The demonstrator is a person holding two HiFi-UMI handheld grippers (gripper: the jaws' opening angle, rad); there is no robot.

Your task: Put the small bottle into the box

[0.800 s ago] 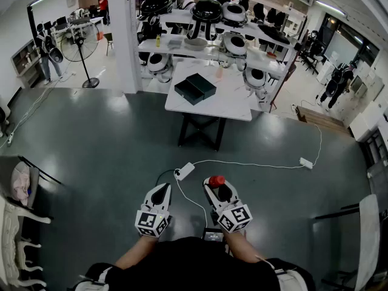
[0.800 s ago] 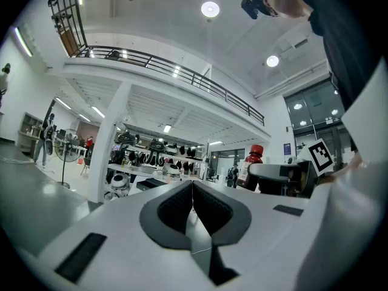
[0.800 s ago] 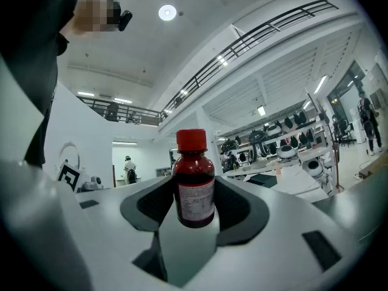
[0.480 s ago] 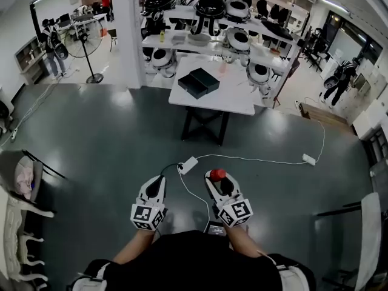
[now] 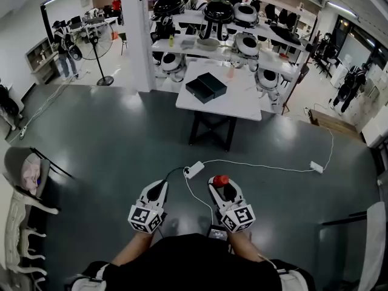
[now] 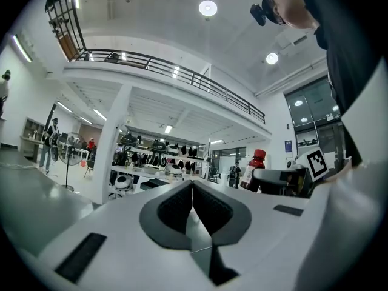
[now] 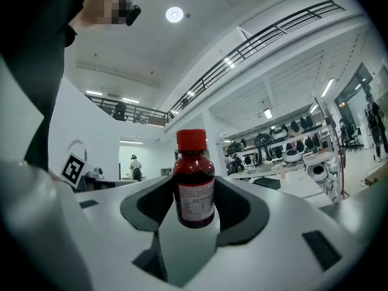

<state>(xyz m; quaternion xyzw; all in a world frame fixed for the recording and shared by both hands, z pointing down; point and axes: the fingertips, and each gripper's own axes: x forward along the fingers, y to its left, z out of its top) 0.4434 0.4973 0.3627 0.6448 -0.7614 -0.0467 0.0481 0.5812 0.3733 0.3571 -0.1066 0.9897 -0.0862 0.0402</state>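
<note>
My right gripper (image 5: 220,187) is clenched on the small bottle (image 5: 220,179). In the right gripper view the two dark pads press on the sides of the bottle (image 7: 195,187), one on each side. The bottle stands upright between them, with its red cap on top, dark brown glass and a pale label that faces the camera. The print on the label is too small for me to read.

My left gripper (image 5: 156,193) holds nothing. In the left gripper view its jaws are together, pad against pad, and no thing is between them (image 6: 193,190). In the same view I see the bottle (image 6: 257,168) at the right, in the other gripper.

In the head view both grippers are low in the picture, close to my body and side by side, above the dark grey floor (image 5: 109,138). The box (image 5: 206,87) — black, its lid part shifted a little aside — lies on the white table (image 5: 242,105), which is well apart from the grippers and ahead of them. So the bottle is in the air, in my right gripper, far from the box.

On the floor between the grippers and the table lies a white power strip (image 5: 194,170) with a white cable (image 5: 260,164) that runs to the right.
</note>
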